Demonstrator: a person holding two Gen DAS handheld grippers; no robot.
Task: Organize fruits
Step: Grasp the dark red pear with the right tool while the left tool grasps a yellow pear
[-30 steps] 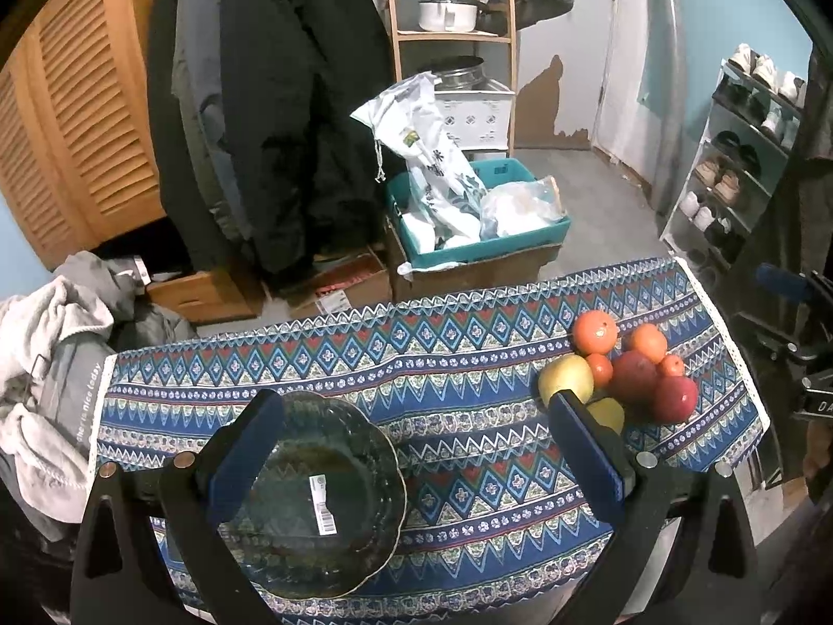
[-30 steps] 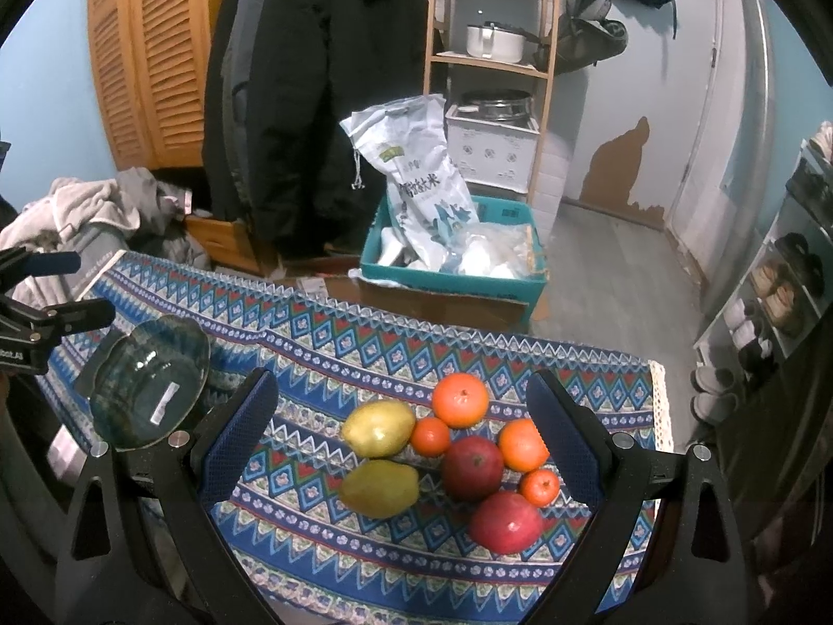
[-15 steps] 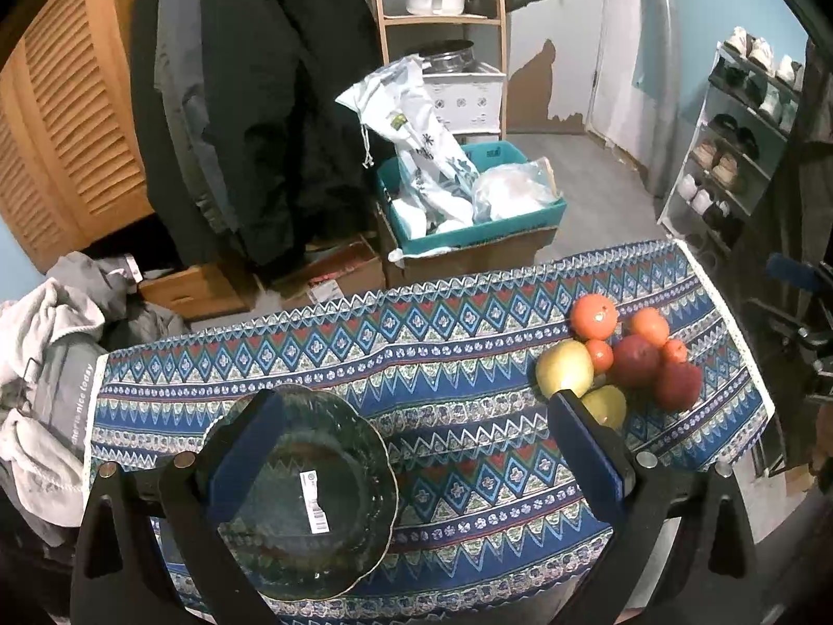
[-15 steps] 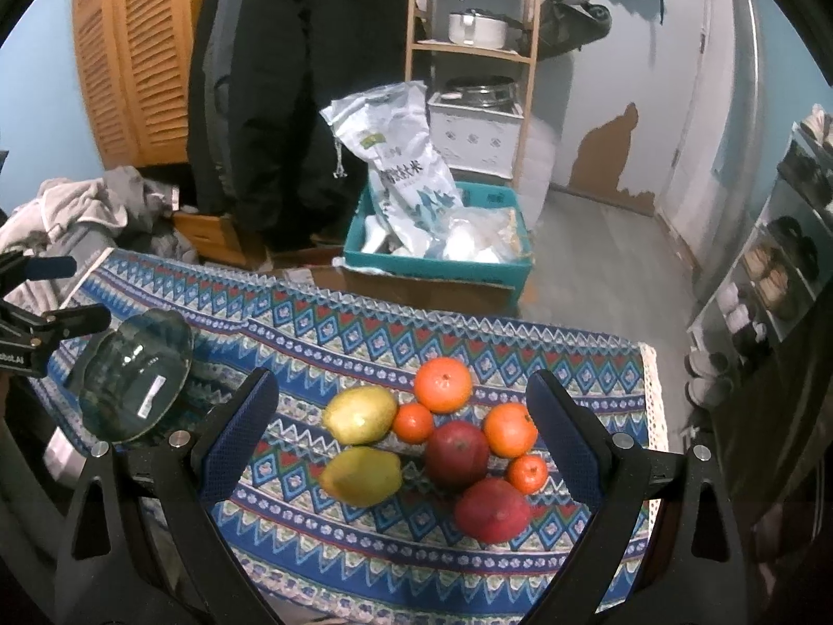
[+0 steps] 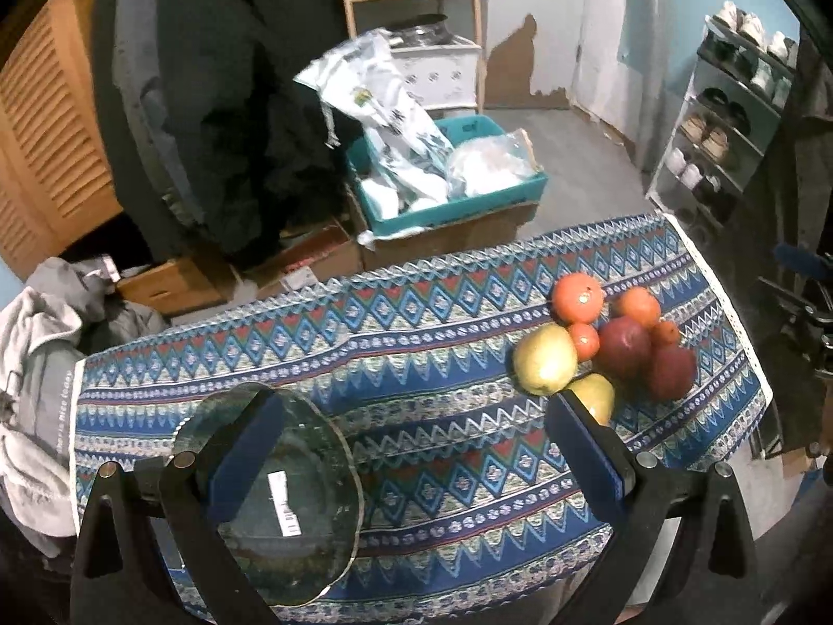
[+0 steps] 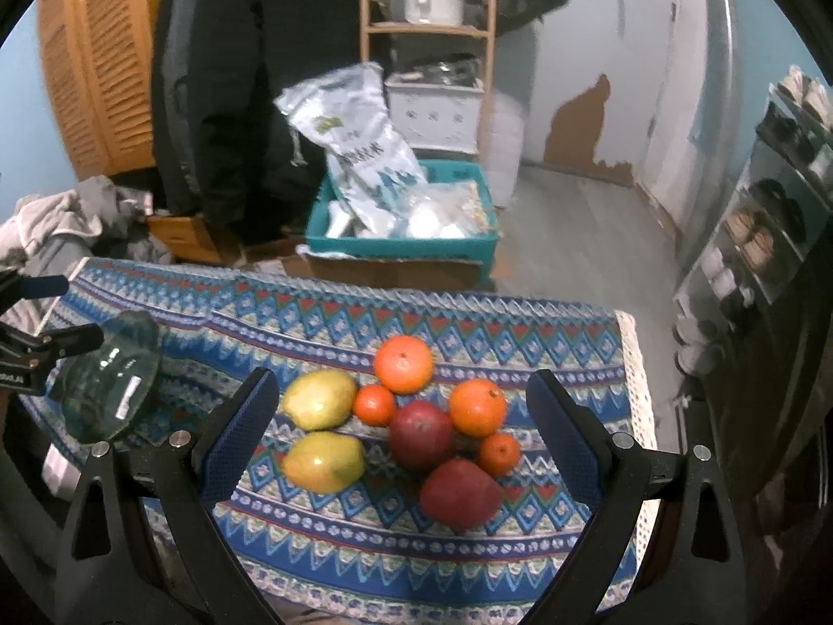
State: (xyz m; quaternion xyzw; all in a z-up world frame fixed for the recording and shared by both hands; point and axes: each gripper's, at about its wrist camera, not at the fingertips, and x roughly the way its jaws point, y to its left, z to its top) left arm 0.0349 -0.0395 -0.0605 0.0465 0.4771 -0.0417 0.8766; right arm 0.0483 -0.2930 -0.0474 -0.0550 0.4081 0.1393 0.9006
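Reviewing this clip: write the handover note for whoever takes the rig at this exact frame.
Left claw: open, empty, hanging over the near left part of the table, its left finger over the glass bowl.
Right claw: open, empty, above the fruit pile.
Fruit, all loose on the patterned cloth at the right end: two yellow-green mangoes, two large oranges, two small ones, two dark red fruits.
Done: nothing; the bowl holds no fruit.
Left: all eight pieces; moving them into the bowl seems the likely plan.
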